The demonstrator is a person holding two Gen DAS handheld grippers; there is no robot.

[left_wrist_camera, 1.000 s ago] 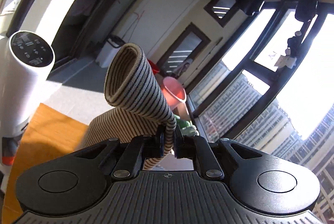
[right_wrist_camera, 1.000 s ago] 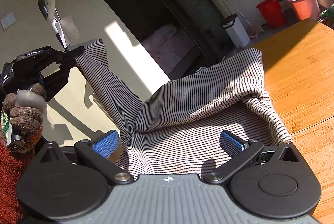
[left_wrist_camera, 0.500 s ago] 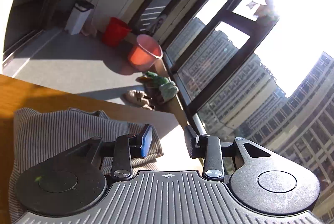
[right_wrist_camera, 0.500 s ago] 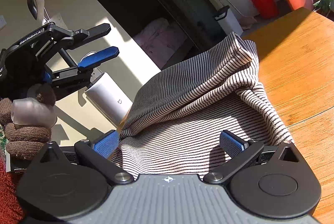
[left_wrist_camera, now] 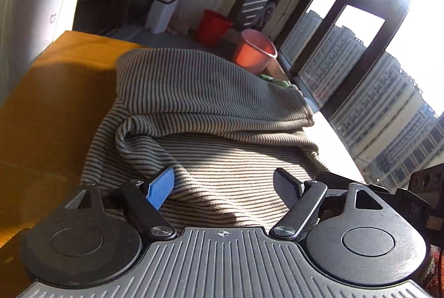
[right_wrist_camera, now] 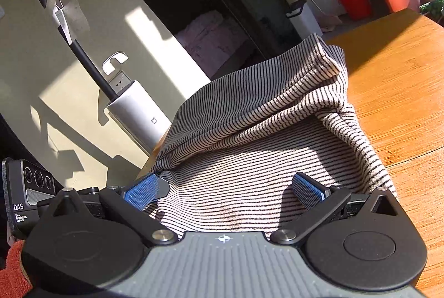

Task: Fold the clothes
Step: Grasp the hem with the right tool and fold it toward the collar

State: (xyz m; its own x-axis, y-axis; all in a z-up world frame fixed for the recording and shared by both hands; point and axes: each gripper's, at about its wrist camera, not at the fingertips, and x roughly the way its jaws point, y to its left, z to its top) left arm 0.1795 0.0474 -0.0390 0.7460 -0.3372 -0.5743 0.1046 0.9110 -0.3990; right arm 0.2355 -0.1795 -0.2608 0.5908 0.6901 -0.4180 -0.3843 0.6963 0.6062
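Strong sun falls across the orange-brown wooden table, with a dark shadow on its far part. Ahead of the right jaws and off to their left, a tall white stick vacuum with a black pole stands by the cream wall, and its shadow lies on that wall. Far ahead of the left jaws, on the grey floor, sit a red bucket, a pink bucket and a white bin with a black lid. To the right of those jaws, big dark-framed windows show tall buildings outside.
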